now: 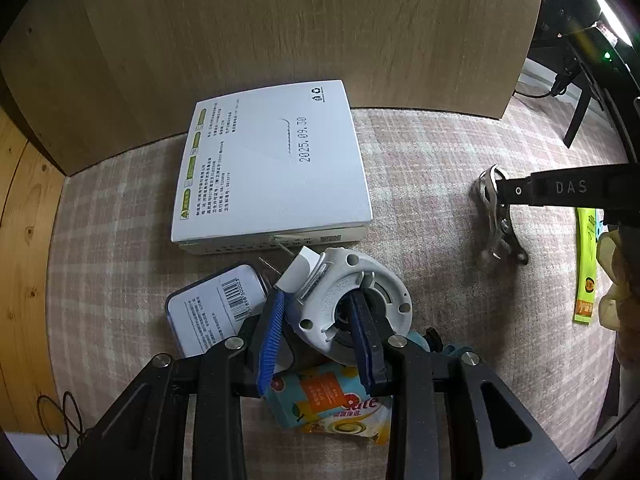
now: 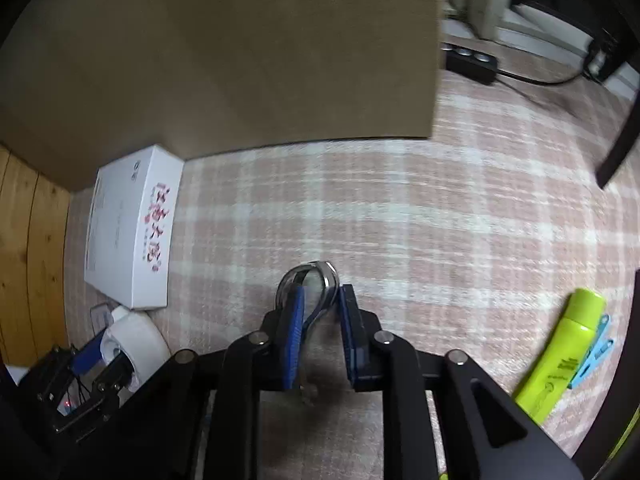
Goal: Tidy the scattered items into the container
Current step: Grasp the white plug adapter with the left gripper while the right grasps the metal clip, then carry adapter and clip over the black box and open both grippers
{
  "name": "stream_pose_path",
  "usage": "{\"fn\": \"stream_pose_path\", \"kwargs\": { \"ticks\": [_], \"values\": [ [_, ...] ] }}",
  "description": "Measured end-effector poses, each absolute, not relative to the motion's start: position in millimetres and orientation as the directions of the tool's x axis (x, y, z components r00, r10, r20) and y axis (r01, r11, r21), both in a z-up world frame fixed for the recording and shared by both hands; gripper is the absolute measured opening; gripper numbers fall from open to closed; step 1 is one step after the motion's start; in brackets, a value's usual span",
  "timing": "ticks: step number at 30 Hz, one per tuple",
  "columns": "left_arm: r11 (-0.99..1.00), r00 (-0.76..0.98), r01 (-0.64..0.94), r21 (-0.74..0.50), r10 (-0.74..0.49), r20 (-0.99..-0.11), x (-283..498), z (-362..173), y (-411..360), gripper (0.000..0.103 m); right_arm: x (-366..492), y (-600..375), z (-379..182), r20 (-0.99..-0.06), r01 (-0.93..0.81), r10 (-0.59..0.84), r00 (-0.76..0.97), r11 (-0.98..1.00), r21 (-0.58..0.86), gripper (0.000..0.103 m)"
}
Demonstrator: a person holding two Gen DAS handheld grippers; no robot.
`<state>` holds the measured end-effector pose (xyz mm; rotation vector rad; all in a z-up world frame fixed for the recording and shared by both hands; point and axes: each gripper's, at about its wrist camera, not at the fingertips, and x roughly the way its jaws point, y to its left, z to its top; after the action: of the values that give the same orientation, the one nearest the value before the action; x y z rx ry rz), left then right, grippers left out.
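Note:
My left gripper (image 1: 320, 308) is shut on a white round plastic part (image 1: 348, 300); one blue finger is inside its centre hole, the other outside its rim. It also shows in the right wrist view (image 2: 136, 340). My right gripper (image 2: 320, 300) has its blue fingers on either side of a metal carabiner clip (image 2: 316, 280) on the plaid cloth, closely flanking it. The clip also shows in the left wrist view (image 1: 498, 216). A white flat box (image 1: 272, 164) lies by the brown cardboard container (image 1: 280, 32).
A blue-rimmed tin (image 1: 212, 312) and an orange snack packet (image 1: 332, 400) lie under my left gripper. A yellow-green sachet (image 2: 560, 352) and a light blue clothes peg (image 2: 596, 352) lie at the right. A power strip (image 2: 472, 60) and dark furniture legs stand behind.

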<state>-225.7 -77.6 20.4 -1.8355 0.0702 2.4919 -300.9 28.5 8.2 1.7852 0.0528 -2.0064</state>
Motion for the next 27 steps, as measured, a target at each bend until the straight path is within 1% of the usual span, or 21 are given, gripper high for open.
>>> {"fn": "stream_pose_path", "kwargs": {
  "ticks": [1, 2, 4, 9, 13, 16, 19, 27],
  "values": [
    [-0.999, -0.299, -0.055, 0.004, 0.012, -0.954, -224.3, 20.7, -79.7, 0.027, -298.9, 26.5, 8.4, -0.948, 0.358, -0.314, -0.049, -0.892, 0.277, 0.01],
    [-0.999, -0.3, -0.048, -0.003, 0.017, -0.954, -222.6, 21.0, -81.0, 0.025, -296.7, 25.8, 8.7, -0.945, 0.362, -0.324, -0.039, -0.886, 0.289, 0.004],
    [-0.999, -0.301, -0.04, -0.021, 0.032, -0.953, -219.1, 22.0, -83.8, 0.023, -291.7, 26.2, 10.9, -0.94, 0.371, -0.338, -0.04, -0.879, 0.3, 0.004],
    [-0.999, -0.313, -0.03, -0.018, 0.026, -0.95, -210.3, 25.7, -86.1, 0.023, -276.9, 35.8, 18.9, -0.927, 0.378, -0.371, -0.043, -0.865, 0.329, 0.004],
    [-0.999, -0.33, -0.031, -0.018, 0.027, -0.944, -200.0, 38.5, -80.2, 0.023, -268.2, 47.6, 32.7, -0.916, 0.385, -0.398, -0.059, -0.855, 0.347, 0.003],
    [-0.999, -0.347, -0.049, -0.01, 0.026, -0.938, -194.9, 51.9, -65.8, 0.023, -264.0, 53.5, 44.5, -0.907, 0.385, -0.415, -0.072, -0.85, 0.359, 0.003],
    [-0.997, -0.368, -0.079, -0.003, 0.032, -0.929, -189.8, 65.4, -48.3, 0.023, -282.0, 68.5, 56.5, -0.903, 0.381, -0.422, -0.083, -0.851, 0.362, 0.003],
    [-0.976, -0.41, -0.216, -0.014, 0.104, -0.906, -181.3, 105.0, 34.8, 0.023, -290.7, 155.9, 92.9, -0.891, 0.327, -0.425, -0.16, -0.874, 0.358, 0.003]
  ]
}}
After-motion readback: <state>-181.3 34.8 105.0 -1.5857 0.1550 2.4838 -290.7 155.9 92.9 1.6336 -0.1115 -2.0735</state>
